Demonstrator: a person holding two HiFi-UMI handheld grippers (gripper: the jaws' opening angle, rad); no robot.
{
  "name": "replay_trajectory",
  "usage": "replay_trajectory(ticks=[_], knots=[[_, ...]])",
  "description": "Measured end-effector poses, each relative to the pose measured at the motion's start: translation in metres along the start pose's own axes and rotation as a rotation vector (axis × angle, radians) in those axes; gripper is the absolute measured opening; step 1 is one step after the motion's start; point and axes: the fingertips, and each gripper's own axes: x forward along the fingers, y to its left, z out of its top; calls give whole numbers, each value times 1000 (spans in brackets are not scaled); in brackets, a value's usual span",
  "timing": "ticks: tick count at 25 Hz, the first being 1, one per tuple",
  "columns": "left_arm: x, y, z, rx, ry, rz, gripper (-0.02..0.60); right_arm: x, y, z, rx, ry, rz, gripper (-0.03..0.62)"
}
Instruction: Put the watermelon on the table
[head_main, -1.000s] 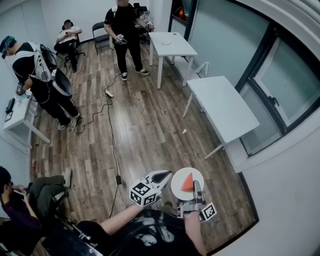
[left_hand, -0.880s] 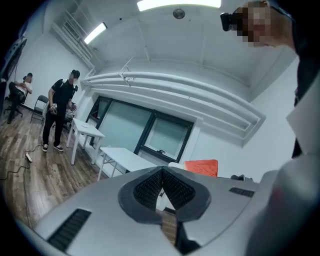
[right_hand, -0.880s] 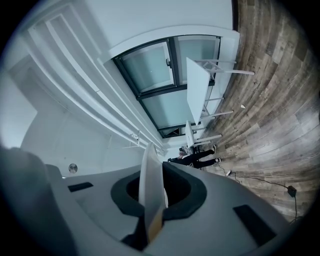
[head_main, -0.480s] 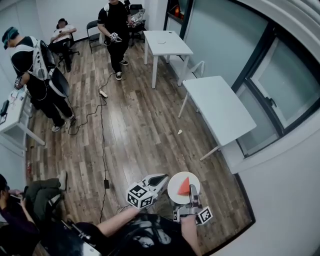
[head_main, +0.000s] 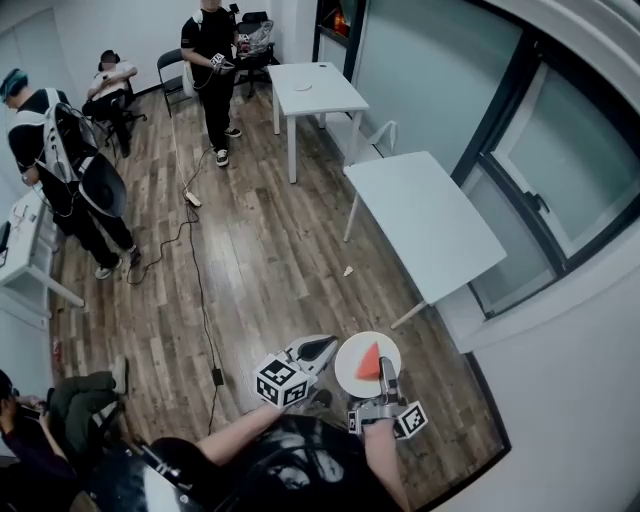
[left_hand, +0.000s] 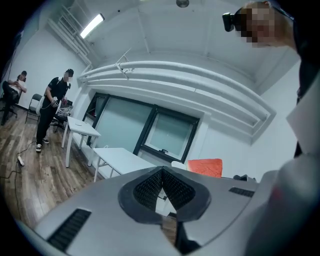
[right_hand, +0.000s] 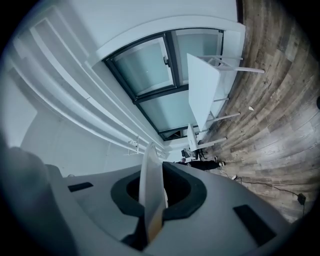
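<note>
Right gripper (head_main: 384, 368) pinches the plate (head_main: 349, 365) by its 6 o'clock rim, held level so the watermelon (head_main: 372, 361) doesn't slide off. Left gripper (head_main: 326, 348) is closed on nothing, beside the plate at 9. Table (head_main: 425, 220) sits at 1 o'clock.

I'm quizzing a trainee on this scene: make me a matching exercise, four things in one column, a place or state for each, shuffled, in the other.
1 watermelon slice
2 plate
3 left gripper
4 nearest table

A jaws together, empty
B beside the window
C on the plate
D rim clamped by right gripper

Pairs: 1-C, 2-D, 3-A, 4-B
</note>
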Motion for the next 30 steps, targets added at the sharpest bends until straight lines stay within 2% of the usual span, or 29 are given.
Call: replay_trajectory(ticks=[4,8,12,17,25,30], knots=[[27,16,9,25,-1,39,5,23,-6,34,15,-5,-6,25],[45,42,16,8,1,93,5,46,-18,53,28,16,-57,25],[66,69,22,-12,11,110,3,74,-26,64,48,17,-57,25],[104,104,42,-8,18,76,5,128,-34,78,44,0,-65,25],[154,188,90,8,6,15,5,236,-35,92,-3,-45,-35,25],[176,229,108,19,28,-27,5,280,-44,92,0,-77,-32,25]])
